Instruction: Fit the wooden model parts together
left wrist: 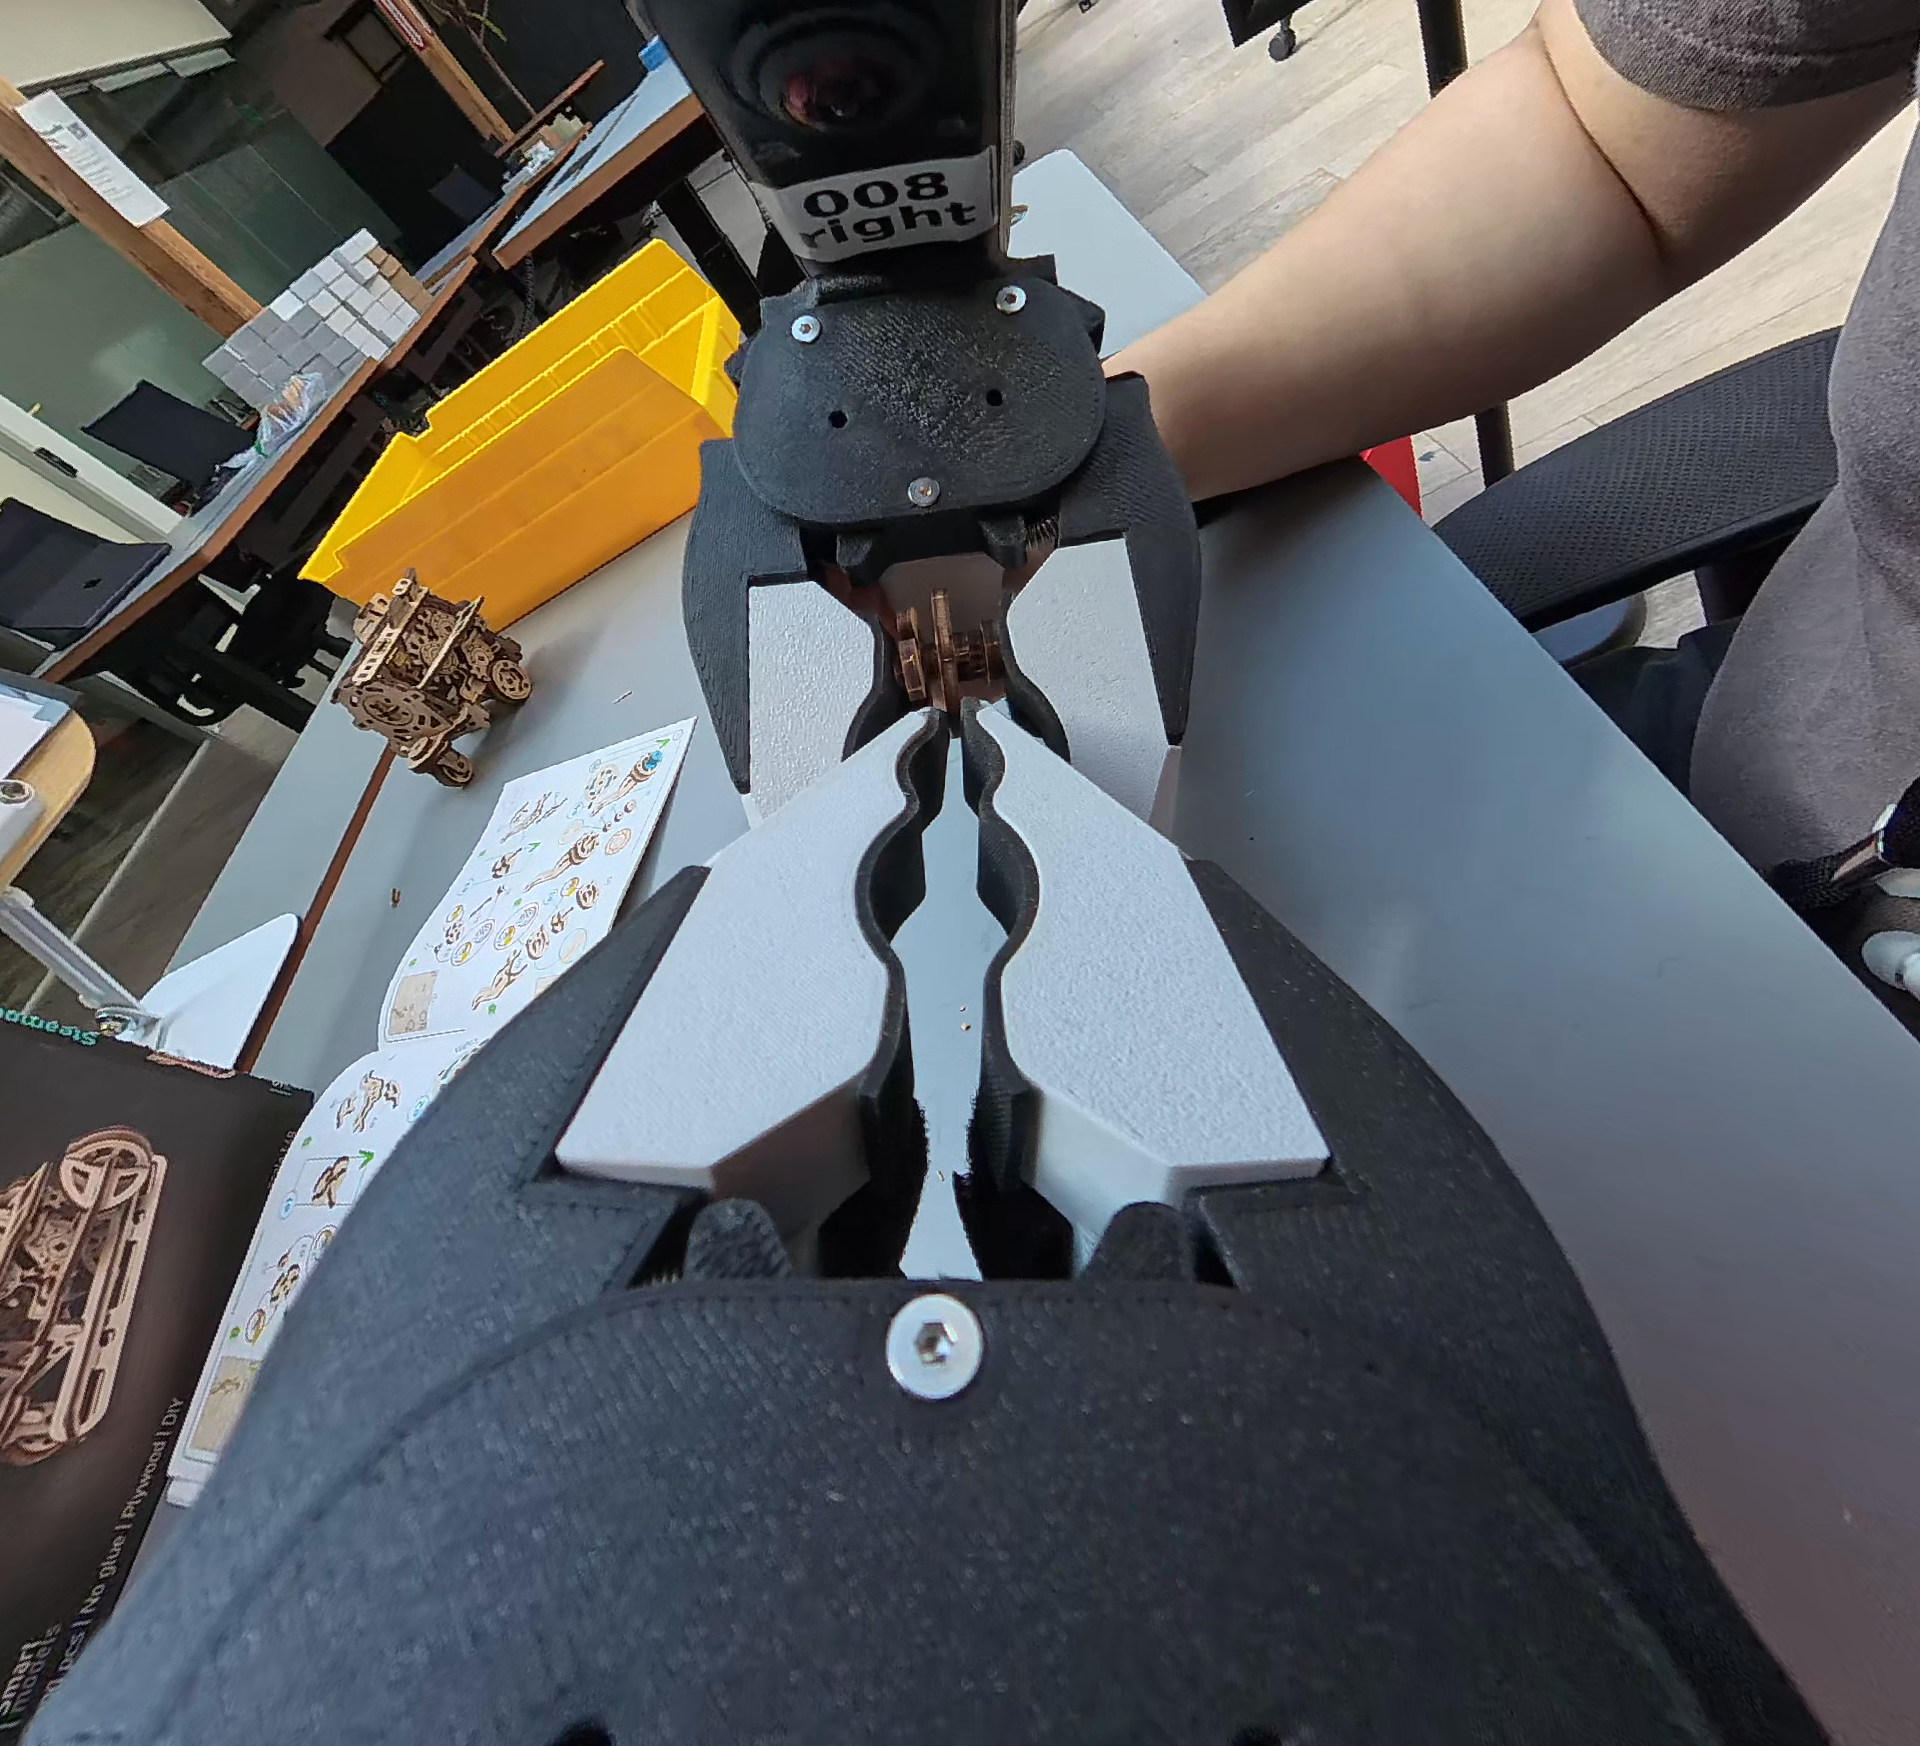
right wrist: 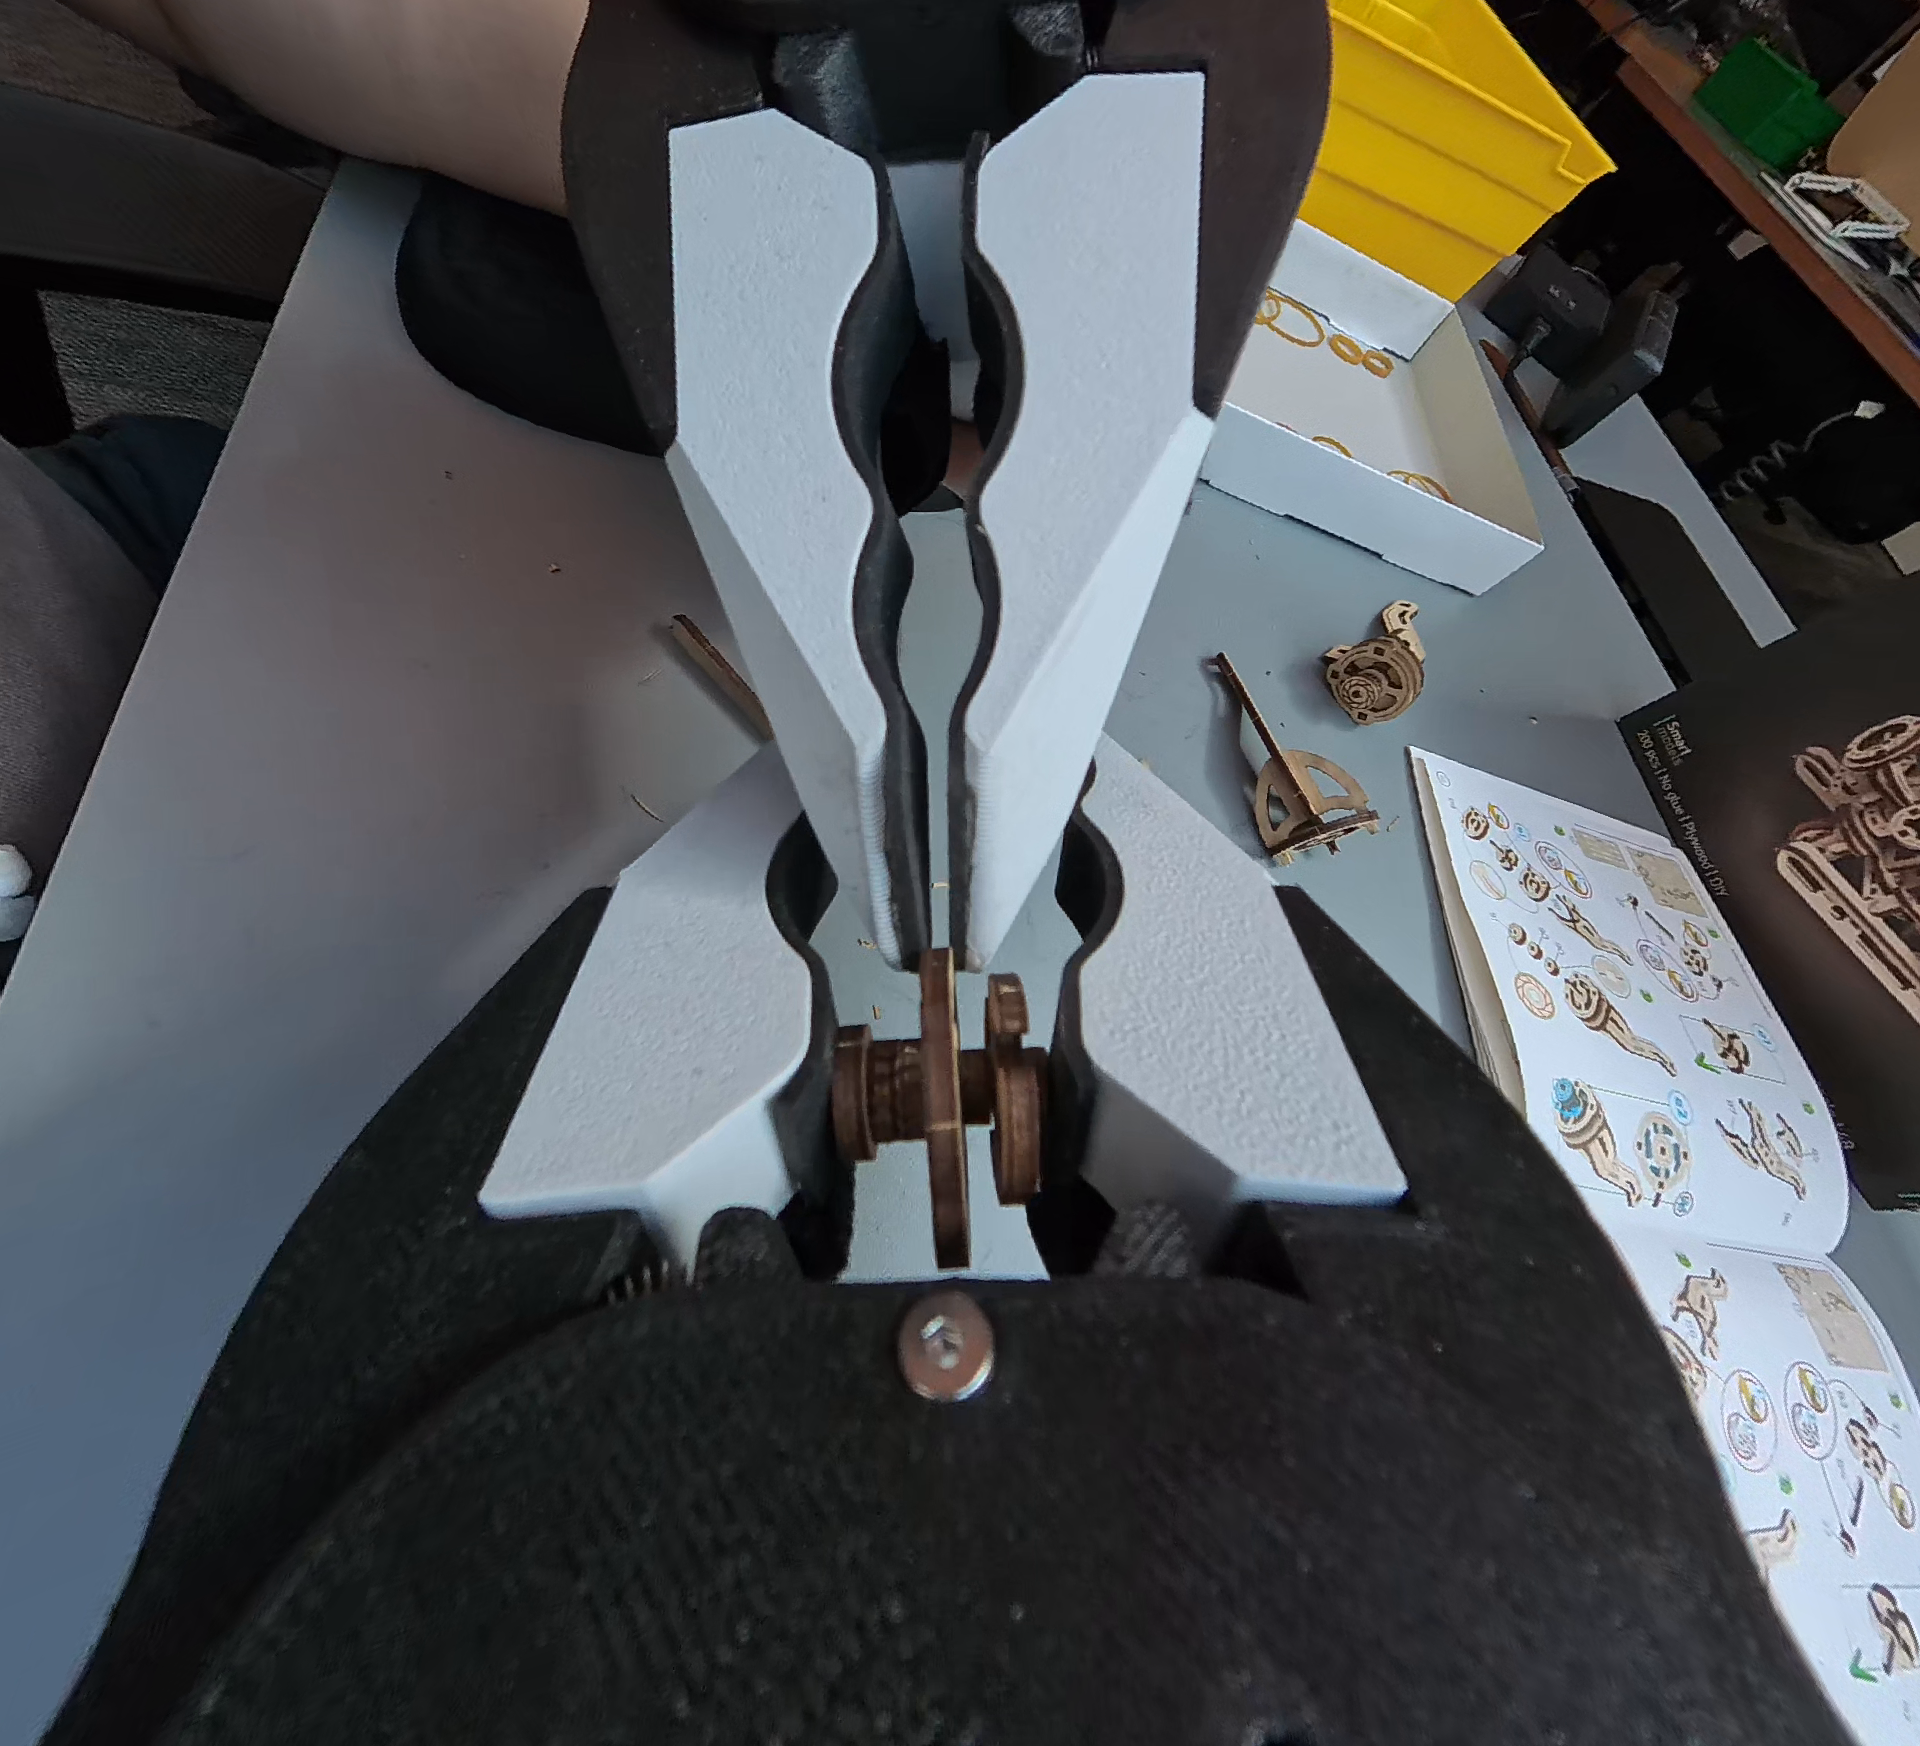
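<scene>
Yellow bins [left wrist: 540,460] at the grey table's [left wrist: 1455,865] far edge — a white tray [right wrist: 1382,439] just beside them.

L tool [left wrist: 954,728] tips pinched, R tool [right wrist: 940,1109] prob clamped

Right wrist view: tray [right wrist: 1382,460] upper right, bins [right wrist: 1423,107] behind it, booklet [right wrist: 1631,1000] lower right, probably 2 sub-assemblies [right wrist: 1371,668] between.

The wooden axle assembly [right wrist: 940,1109] sits crosswise deep between the right claw [right wrist: 940,969] fingers, its end discs pressed against the dark inner pads. It is brown plywood: a short shaft carrying small round discs and one thin flat plate standing on edge. The top edge of that plate is pinched at the tips of the left claw [left wrist: 954,728], which faces the right claw head-on.
</scene>
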The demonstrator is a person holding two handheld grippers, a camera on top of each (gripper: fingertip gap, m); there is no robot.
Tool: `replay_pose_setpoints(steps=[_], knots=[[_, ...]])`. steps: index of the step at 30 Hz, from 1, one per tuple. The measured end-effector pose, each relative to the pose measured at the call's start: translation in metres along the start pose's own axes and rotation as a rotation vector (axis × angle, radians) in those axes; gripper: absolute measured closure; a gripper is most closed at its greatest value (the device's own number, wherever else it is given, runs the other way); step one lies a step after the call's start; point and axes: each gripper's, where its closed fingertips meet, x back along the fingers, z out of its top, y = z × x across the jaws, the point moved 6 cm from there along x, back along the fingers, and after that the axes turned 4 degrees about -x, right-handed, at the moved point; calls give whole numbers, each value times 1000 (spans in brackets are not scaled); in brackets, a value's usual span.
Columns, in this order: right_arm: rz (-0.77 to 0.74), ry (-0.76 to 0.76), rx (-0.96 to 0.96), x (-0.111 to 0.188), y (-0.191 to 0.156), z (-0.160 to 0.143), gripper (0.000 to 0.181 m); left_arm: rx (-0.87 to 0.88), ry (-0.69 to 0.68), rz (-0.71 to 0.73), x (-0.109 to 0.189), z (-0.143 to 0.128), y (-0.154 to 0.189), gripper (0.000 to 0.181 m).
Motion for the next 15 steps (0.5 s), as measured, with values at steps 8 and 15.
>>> replay_pose_setpoints(steps=[8,15], knots=[[-7,-22,24,0,-1,-2,144,-6,-4,-6,-1,-1,1,181],[66,-6,-31,-2,-2,-5,142,-13,-17,-4,-2,-3,2,181]])
